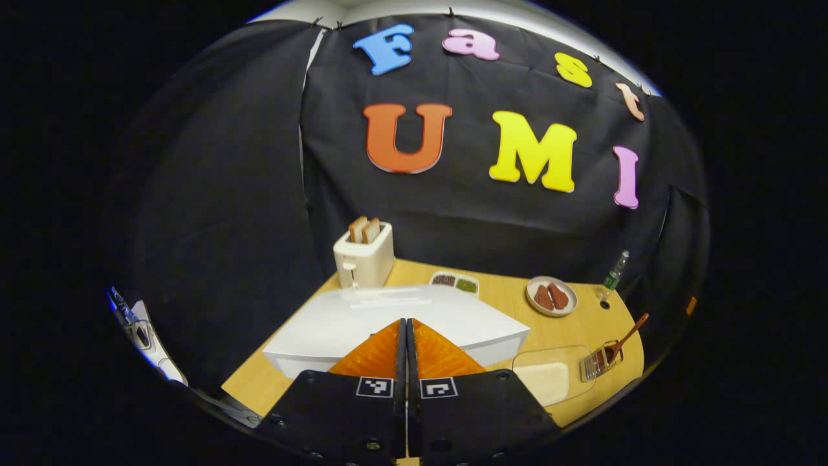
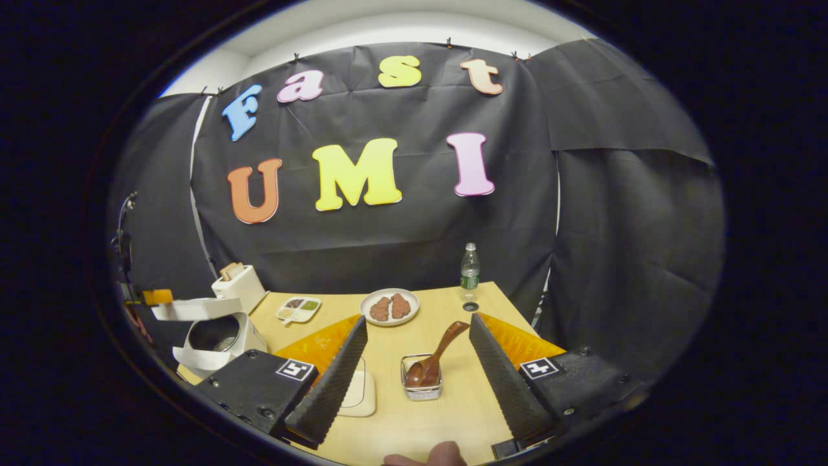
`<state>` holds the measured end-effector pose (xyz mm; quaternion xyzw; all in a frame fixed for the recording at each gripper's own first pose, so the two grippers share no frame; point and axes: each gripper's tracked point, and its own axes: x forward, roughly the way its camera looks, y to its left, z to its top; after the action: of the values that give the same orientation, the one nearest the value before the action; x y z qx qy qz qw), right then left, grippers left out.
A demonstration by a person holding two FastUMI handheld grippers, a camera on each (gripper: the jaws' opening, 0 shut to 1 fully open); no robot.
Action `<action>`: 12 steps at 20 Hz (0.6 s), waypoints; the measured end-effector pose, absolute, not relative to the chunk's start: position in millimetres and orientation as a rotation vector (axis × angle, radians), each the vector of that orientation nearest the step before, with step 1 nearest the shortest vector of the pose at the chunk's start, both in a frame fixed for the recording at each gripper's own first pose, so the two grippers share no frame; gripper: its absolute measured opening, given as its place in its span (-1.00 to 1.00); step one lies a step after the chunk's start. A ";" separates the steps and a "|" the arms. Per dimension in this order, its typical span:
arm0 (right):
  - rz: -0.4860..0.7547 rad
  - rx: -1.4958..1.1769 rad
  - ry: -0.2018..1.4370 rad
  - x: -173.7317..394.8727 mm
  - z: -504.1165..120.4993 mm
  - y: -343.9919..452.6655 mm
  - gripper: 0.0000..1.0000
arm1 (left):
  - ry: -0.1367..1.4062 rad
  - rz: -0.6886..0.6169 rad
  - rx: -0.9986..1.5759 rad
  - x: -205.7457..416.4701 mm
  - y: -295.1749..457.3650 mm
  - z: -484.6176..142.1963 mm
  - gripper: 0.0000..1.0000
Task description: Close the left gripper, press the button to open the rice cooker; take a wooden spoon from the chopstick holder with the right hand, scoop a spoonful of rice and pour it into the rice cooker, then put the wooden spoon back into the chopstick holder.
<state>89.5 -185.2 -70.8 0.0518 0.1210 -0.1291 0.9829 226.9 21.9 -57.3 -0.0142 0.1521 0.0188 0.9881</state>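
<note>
Here, taking the chopstick holder [image 2: 422, 377] as the landmark: in the right gripper view the right tool [image 2: 414, 369] stands wide apart, holding nothing, its fingers flanking the holder without touching it. The wooden spoon [image 2: 436, 358] sits bowl-down inside the holder, handle leaning up and to the right. Just left of the holder lies a clear container of rice [image 2: 360, 392]. Farther left stands the rice cooker [image 2: 217, 336], lid raised. Beyond the holder, a plate [image 2: 389, 307] and a bottle [image 2: 469, 266] sit on the table [image 2: 446, 414]. In the left gripper view the left tool [image 1: 406, 343] is pressed together, empty, above the cooker's white lid [image 1: 362, 320].
</note>
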 end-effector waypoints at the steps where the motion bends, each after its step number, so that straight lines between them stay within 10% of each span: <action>1: -0.261 0.104 0.244 88.6 -69.6 -186.8 1.00 | 0.256 0.047 -0.028 234.2 27.0 -41.9 -0.98; 8: -0.254 0.086 0.233 90.4 -64.9 -199.5 0.94 | 0.059 0.051 -0.002 249.6 27.9 27.3 -0.74; 10: -0.235 0.100 0.249 92.9 -71.7 -200.3 1.00 | 0.030 0.034 0.018 241.2 19.2 36.9 -0.22; 11: -0.227 0.105 0.254 94.2 -74.5 -200.5 1.00 | 0.015 0.025 0.028 235.7 14.2 41.5 0.38; 12: -0.222 0.109 0.257 95.3 -78.2 -202.0 1.00 | 0.005 0.017 0.035 229.2 8.3 44.3 0.35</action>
<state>95.3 -202.0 -78.2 0.0542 0.1280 -0.1106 0.9841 229.2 8.3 44.3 0.0175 0.0023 0.0085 0.9998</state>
